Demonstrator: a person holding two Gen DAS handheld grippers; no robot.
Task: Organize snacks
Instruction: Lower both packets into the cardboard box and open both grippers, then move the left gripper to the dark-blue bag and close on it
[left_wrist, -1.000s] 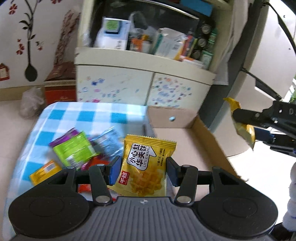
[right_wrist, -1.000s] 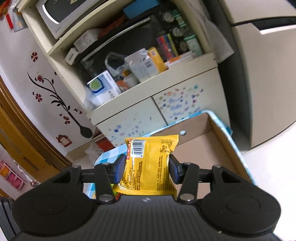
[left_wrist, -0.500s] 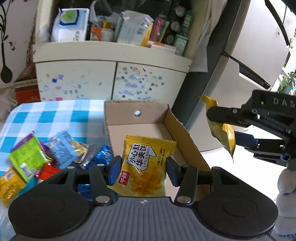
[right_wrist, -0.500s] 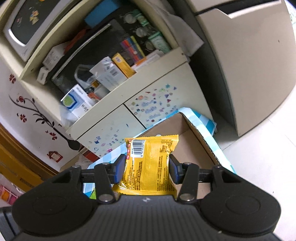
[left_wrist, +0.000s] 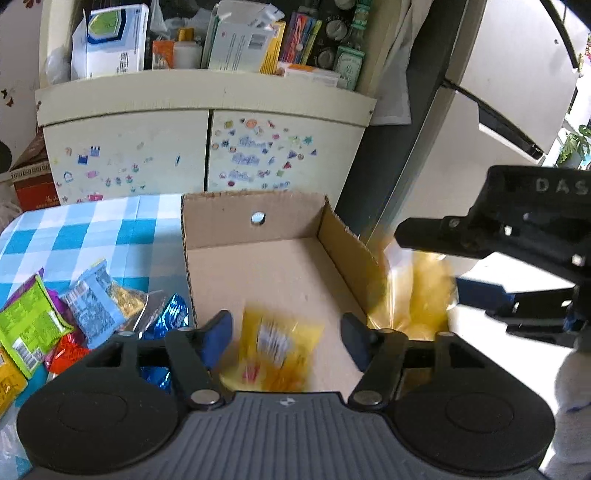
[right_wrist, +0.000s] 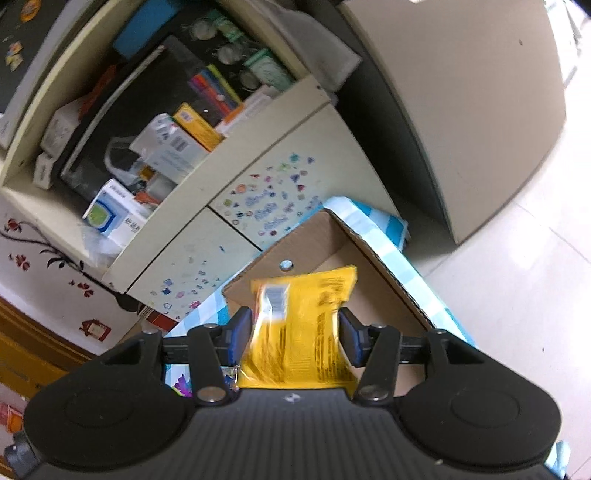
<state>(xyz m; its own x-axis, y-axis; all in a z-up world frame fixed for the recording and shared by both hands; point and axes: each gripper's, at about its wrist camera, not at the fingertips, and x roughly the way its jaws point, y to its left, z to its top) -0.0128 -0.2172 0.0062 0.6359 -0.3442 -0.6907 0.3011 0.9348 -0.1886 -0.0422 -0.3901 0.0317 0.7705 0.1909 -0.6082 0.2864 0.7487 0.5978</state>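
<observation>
Both packets have left their grips since a moment ago, when each one sat pinched tight and sharp between blue pads. Now the left gripper (left_wrist: 286, 334) has its jaws wide apart; they have just been opening, and the yellow waffle packet (left_wrist: 275, 356) is a blur between them, touching neither pad and dropping into the cardboard box (left_wrist: 258, 225). The right gripper (right_wrist: 294, 334) has also just been opening. Its jaws stand a little apart, and the second yellow packet (right_wrist: 301, 328) looks blurred and tilted between them, so it seems to be slipping free, though I cannot tell if one pad is touching it. In the left view that same packet (left_wrist: 413, 299) is a yellow smear just past the box's right wall, under the right gripper (left_wrist: 480, 273), and I cannot tell if it will land inside or outside the box. The box has also come closer than it was. I think the step in hand is dropping snacks into the box. A pile of other snacks (left_wrist: 85, 314) waits on the blue checked cloth (left_wrist: 74, 236) just left of the box. The next move calls for checking that both yellow packets are in, then reaching to the pile with open jaws for more.
</observation>
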